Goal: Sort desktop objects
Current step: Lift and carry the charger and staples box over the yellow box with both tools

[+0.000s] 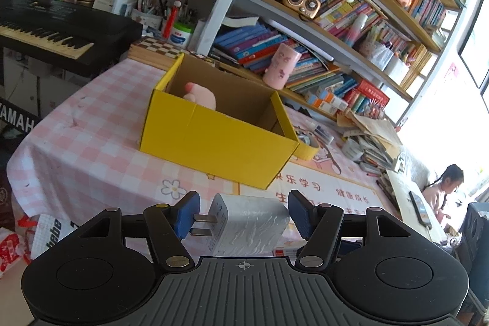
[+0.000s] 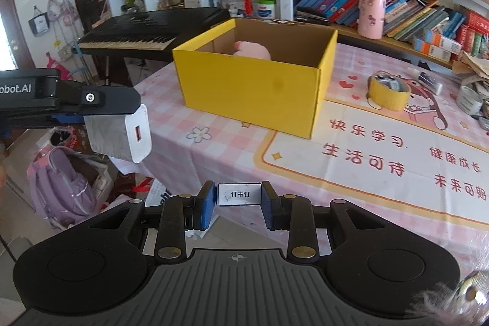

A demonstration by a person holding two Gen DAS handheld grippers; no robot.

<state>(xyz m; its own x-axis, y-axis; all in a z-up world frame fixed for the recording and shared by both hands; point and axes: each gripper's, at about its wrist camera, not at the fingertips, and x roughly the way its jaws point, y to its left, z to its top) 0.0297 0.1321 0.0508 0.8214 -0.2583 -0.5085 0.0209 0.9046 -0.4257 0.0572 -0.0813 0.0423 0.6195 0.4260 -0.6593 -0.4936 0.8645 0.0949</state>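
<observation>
The left gripper (image 1: 244, 216) has its blue fingers (image 1: 186, 214) partly spread and clamped on a white charger (image 1: 253, 226). One finger presses on the metal prongs, the other on the opposite end of the charger body. The right gripper (image 2: 239, 205) has its fingers (image 2: 205, 208) drawn close together, pinching a small white staple box (image 2: 239, 194) with black characters on its label.

Ahead of both grippers stands a yellow cardboard box (image 1: 214, 142), open at the top, on the desk (image 1: 85, 148) with its pink checked cloth. A pink soft toy (image 1: 198, 97) lies inside the box, near the far wall. The charger and the staple box are both in the air at the near edge of the desk, well apart from the yellow box.

The right wrist view shows the left gripper from the side, at the left of the picture, with the port face of the charger turned to the camera. It also shows a roll of yellow tape (image 2: 388, 93) on the desk to the right of the box, which in the left wrist view is mostly hidden behind the box corner. Only the left wrist view shows the prongs of the charger.
</observation>
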